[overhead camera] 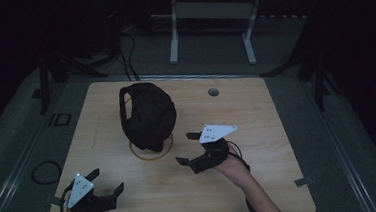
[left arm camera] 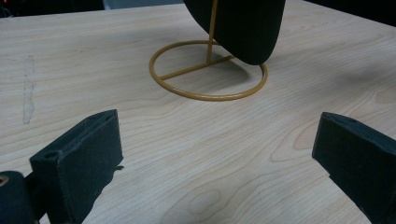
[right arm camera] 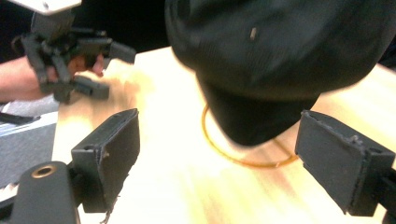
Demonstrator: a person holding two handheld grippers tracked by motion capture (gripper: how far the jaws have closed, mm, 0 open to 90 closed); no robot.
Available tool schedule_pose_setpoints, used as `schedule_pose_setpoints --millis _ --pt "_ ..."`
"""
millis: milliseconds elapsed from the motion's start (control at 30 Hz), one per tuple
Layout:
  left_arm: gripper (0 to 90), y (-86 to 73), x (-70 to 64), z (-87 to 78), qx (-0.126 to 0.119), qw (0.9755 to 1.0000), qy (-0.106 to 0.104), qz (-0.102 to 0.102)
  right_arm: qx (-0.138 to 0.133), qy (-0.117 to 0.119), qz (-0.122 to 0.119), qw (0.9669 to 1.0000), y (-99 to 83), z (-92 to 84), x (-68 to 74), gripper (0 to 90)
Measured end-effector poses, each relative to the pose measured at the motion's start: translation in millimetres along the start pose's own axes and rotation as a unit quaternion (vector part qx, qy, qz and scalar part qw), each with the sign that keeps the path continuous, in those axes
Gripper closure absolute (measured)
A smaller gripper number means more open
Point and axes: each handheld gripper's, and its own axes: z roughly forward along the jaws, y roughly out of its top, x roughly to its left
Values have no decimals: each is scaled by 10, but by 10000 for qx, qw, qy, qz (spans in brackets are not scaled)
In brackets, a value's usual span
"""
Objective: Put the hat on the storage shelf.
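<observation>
A black cap point(overhead camera: 148, 115) hangs on a thin gold wire stand point(overhead camera: 151, 152) with a ring base, at the middle of the wooden table point(overhead camera: 256, 106). Its brim points down toward the ring point(left arm camera: 208, 70). My right gripper point(overhead camera: 189, 148) is open just right of the stand, and the brim point(right arm camera: 252, 116) sits ahead between its jaws without touching them. My left gripper point(overhead camera: 106, 181) is open near the table's front left corner, well short of the stand, with nothing between its jaws. It also appears far off at the upper left of the right gripper view point(right arm camera: 100, 70).
A round cable hole point(overhead camera: 213, 92) is in the table's back right area. A white desk frame point(overhead camera: 210, 29) stands on the floor beyond the table. Dark stands and cables point(overhead camera: 127, 55) lie on the floor at the left and back.
</observation>
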Motion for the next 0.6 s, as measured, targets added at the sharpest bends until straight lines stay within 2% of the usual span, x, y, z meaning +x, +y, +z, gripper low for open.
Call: schedule_pose_setpoints --millis 200,433,600 --pt "20 -1 -14 1 -5 10000 9 16 202 50 -4 9998 -278 -10 15 139" --pt "20 -4 -16 2 6 10000 -7 32 296 79 55 9995 -538 -21 27 140" --pt "20 -5 -19 1 5 10000 -10 46 419 -24 85 9991 -731 -28 42 139"
